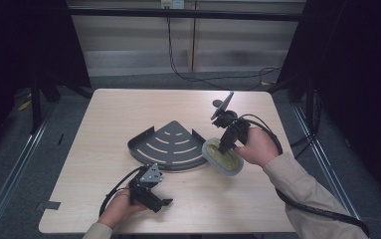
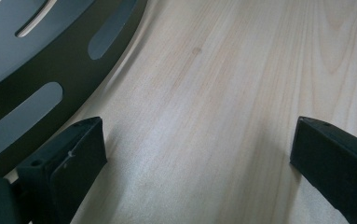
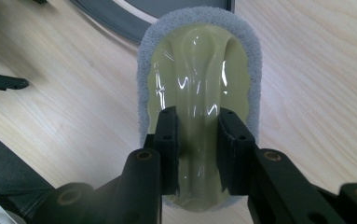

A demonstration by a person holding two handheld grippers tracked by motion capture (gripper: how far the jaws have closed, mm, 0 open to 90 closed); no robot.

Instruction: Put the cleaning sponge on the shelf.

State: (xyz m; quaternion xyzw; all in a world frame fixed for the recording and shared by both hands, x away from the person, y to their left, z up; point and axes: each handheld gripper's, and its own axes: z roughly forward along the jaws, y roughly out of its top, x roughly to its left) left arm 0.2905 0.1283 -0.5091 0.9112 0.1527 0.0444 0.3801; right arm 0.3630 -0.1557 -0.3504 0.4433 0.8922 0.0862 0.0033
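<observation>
In the left gripper view the dark slotted corner shelf [image 2: 36, 65] is cut off by the top and left edges, so just one curved stretch of its rim and a few slots appear, and both jaws of the left tongs [image 2: 197, 154] run out past the bottom corners. In the right gripper view the right tongs [image 3: 198, 149] cover the lower middle of the scrubbing pad's [image 3: 195, 60] yellow-green grip, the shelf behind it is clipped by the top edge, and a small black part [image 3: 3, 81] at the left is too blurred to identify. In the high view the bench's [image 1: 108, 114] near edge partly hides both forearms.
</observation>
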